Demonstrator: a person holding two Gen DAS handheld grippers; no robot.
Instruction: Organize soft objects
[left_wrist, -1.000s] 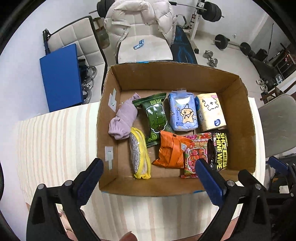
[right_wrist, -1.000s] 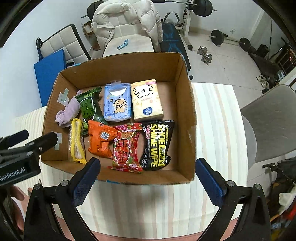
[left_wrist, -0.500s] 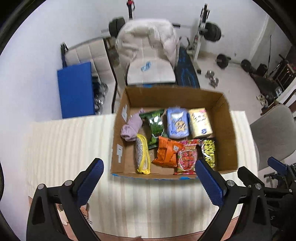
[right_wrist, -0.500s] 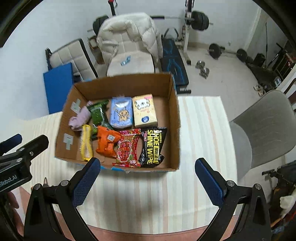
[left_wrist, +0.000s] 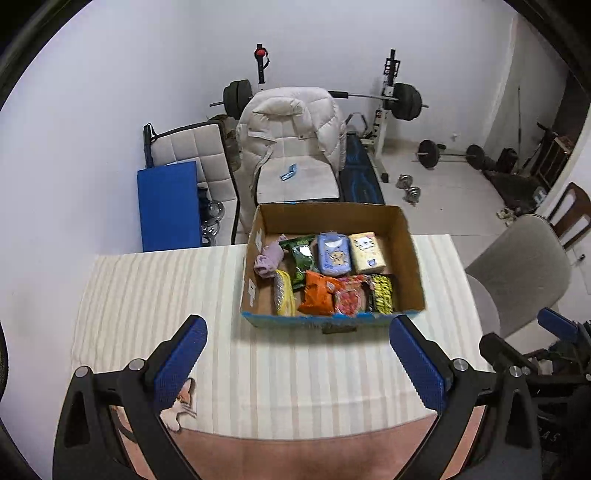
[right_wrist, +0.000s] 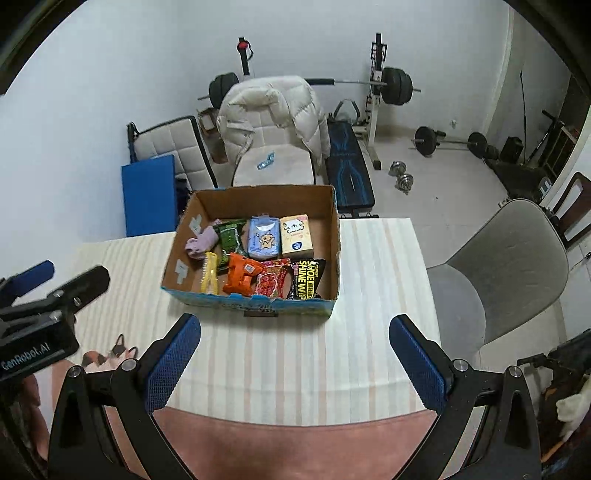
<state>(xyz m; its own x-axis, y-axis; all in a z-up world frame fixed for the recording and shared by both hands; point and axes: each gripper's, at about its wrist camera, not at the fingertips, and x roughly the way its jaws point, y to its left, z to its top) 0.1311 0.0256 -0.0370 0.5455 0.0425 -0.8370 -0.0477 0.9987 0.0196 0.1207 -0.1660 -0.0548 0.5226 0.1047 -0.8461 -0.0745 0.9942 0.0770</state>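
Your left tongs (left_wrist: 295, 354) are wide open and hold nothing, and they hang over the near part of the desk (left_wrist: 155, 295). The box (left_wrist: 328, 320) sits at the far side of the desk, a bit to the right in the left view. All the soft things are inside it. From the left you can see the purple sock (left_wrist: 267, 258), the yellow pack (left_wrist: 283, 297), the green pack (left_wrist: 302, 258), the orange pack (left_wrist: 317, 295), the blue tissue pack (left_wrist: 334, 254), the red pack (left_wrist: 347, 300), the cream tissue pack (left_wrist: 366, 251) and the black wipes (right_wrist: 306, 278). Nothing soft lies loose on the desk, so the job looks done or almost done. Maybe you could line the packs up neater. Your right tongs (right_wrist: 293, 354) are wide open too, with nothing in them. You have lots of room on the striped cloth in front of the box and to its left. Watch the box walls, since they stand up tall around the packs. The far side of the box sits close to the desk edge, so don't push it that way. A grey chair (right_wrist: 509, 258) stands close on the right.
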